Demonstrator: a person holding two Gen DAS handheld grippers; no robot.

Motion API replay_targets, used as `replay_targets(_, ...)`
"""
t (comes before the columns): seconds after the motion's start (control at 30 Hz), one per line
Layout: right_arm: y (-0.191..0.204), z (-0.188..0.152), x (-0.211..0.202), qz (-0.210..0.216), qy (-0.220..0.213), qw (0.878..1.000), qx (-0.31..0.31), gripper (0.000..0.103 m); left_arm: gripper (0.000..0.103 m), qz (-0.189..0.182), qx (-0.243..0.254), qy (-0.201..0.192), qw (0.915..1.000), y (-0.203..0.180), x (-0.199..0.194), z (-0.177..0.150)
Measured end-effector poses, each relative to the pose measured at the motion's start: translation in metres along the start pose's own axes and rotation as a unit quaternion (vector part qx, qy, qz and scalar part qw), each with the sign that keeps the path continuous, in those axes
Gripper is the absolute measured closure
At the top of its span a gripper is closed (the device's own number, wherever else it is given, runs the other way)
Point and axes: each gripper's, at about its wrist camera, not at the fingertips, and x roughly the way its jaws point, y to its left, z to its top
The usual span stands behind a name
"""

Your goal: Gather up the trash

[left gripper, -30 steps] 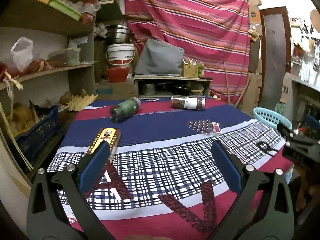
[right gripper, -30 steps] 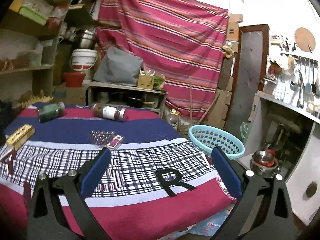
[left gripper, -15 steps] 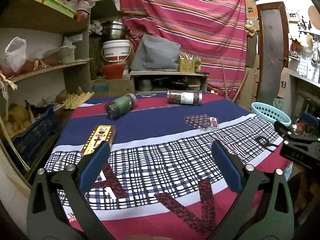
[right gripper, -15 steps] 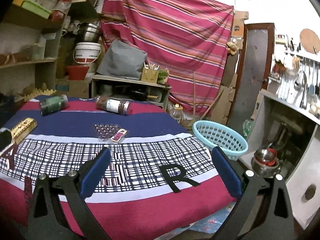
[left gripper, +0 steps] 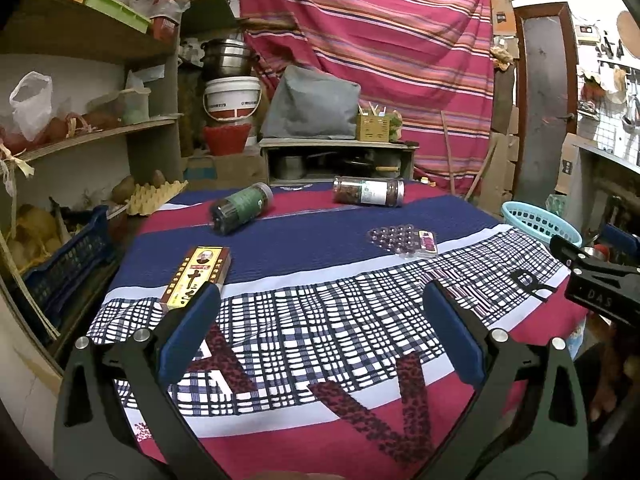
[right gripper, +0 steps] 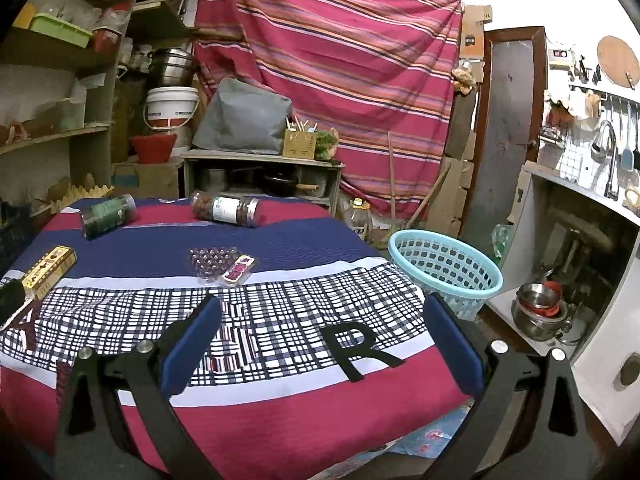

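Four pieces lie on the cloth-covered table: a yellow box at the left, a green-labelled jar on its side, a clear jar with dark contents at the far edge, and a blister pack mid-table. A light blue basket stands off the table's right side. My left gripper hovers open over the near edge, its left pad just short of the yellow box. Over the near right corner my right gripper is open and holds nothing.
Shelves with bags and a dark blue crate flank the table's left. A low bench with pots and a striped curtain stand behind. A white counter and metal bowls are at the right.
Both grippers have tilted up and drawn back slightly, so the table's items sit a little lower and farther in view. Both stay open.
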Motion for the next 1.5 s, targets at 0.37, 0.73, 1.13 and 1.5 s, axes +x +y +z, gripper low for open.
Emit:
replay_targets(0.37, 0.0049, -0.0012, -0.0024, -0.002, -0.006, 1.000, -0.012, 0.005, 0.005, -0.002, -0.001, -0.001, 1.0000, 0.0013, -0.0001, 0.0004)
replay_targets(0.73, 0.0030, 0.0006, -0.0032, 0.000, -0.007, 1.000, -0.002, 0.005, 0.005, -0.005, 0.006, 0.002, 1.0000, -0.0011, 0.0017, -0.0017)
replay_targets(1.13, 0.0032, 0.0014, -0.0029, -0.004, -0.008, 1.000, 0.000, 0.005, 0.005, -0.009, 0.007, 0.008, 0.9999, -0.0028, 0.0039, -0.0026)
replay_targets(1.5, 0.0013, 0.0005, -0.0022, -0.018, -0.008, 1.000, 0.006, 0.005, 0.005, -0.009, 0.007, 0.011, 0.9999, -0.0024, 0.0054, -0.0033)
